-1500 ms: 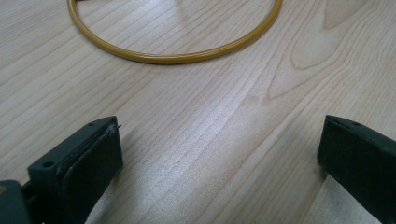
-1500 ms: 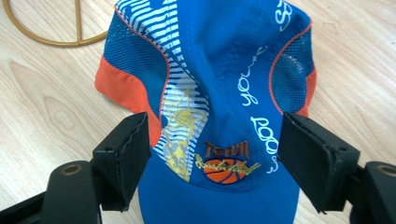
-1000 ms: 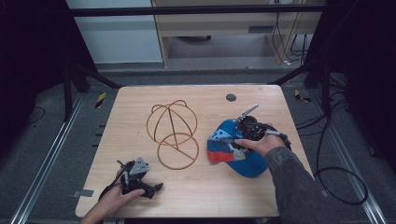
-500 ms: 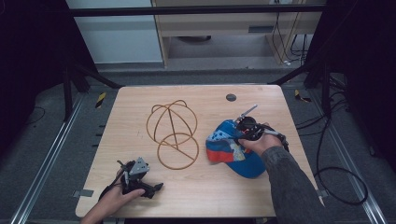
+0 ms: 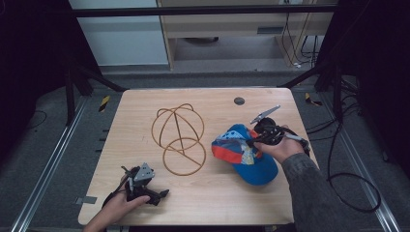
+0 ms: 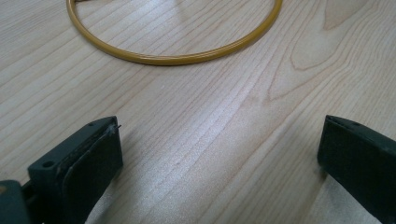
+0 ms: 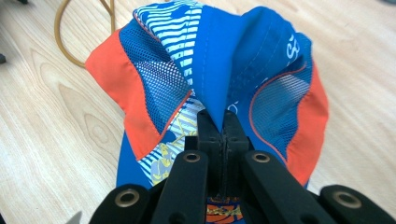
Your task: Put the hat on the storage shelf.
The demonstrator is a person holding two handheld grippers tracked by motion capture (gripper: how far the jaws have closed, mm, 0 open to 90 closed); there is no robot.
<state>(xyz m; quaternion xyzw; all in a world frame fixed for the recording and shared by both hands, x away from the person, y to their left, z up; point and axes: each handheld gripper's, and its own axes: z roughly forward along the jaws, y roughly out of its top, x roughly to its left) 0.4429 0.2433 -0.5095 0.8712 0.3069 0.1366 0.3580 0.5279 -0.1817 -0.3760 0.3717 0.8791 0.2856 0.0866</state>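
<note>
The left gripper (image 5: 162, 194) lies low at the near left of the high view, held from behind by the person's left hand (image 5: 121, 207), its jaws pointing away to the right and standing wide apart. The right gripper (image 7: 222, 122) is held by the right hand (image 5: 280, 148), a grey sleeve (image 5: 309, 193) trailing back from it. Its jaws are pressed tightly together, with a fold of blue cloth pinched between their tips. Its grey plate seems to tilt up and away behind the jaws.
</note>
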